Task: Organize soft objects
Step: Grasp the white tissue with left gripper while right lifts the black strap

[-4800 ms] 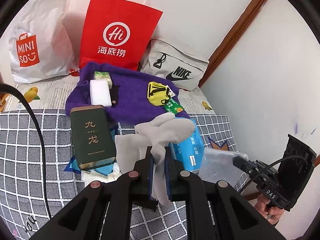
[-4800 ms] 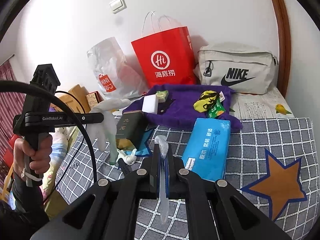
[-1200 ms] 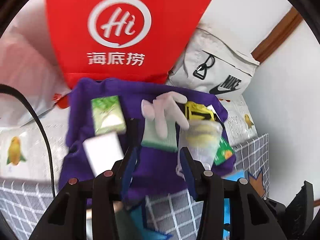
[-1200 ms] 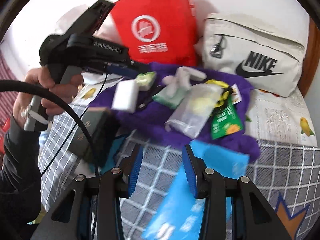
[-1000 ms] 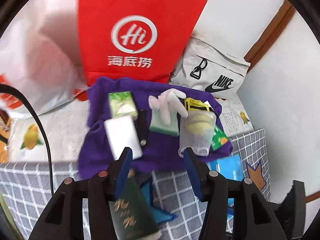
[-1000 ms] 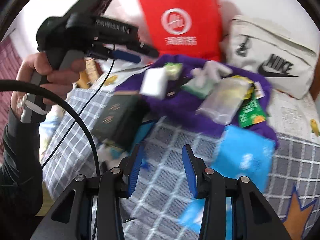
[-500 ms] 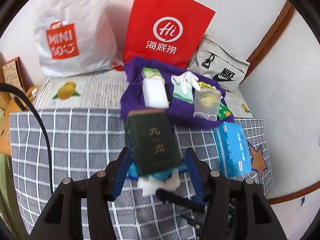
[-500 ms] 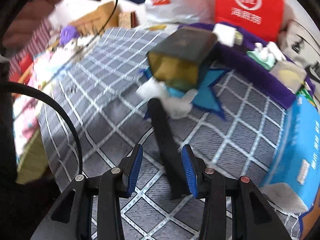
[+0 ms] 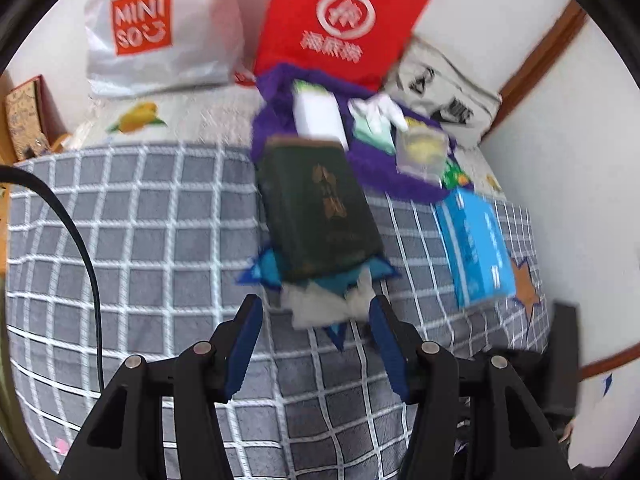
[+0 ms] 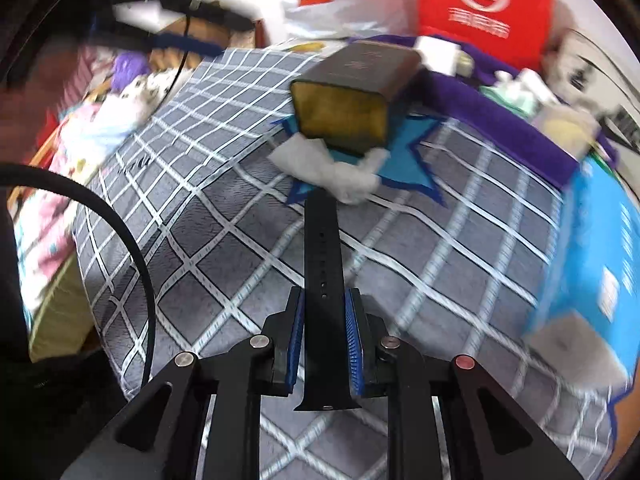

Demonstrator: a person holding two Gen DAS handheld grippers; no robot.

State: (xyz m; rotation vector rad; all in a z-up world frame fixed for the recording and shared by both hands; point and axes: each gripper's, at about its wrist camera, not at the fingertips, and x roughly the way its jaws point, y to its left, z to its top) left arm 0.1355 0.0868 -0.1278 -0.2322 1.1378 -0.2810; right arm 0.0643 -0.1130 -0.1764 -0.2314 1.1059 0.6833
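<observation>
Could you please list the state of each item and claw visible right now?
Left claw: open, empty, above the white cloth.
Right claw: closed around the black strap.
Black strap: lying flat on the checked blanket.
Green box: lying on its side.
White cloth: crumpled, partly under the box.
White glove: resting on the purple towel.
Blue tissue pack: flat, looks sealed.

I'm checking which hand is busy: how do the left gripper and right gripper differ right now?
The left gripper has its jaws spread wide with nothing between them, while the right gripper has narrowed around a black perforated watch strap. The left gripper points at the dark green tin box and crumpled white tissue; the right gripper sits low over the grey checked blanket. Both have blue pads on black fingers.
</observation>
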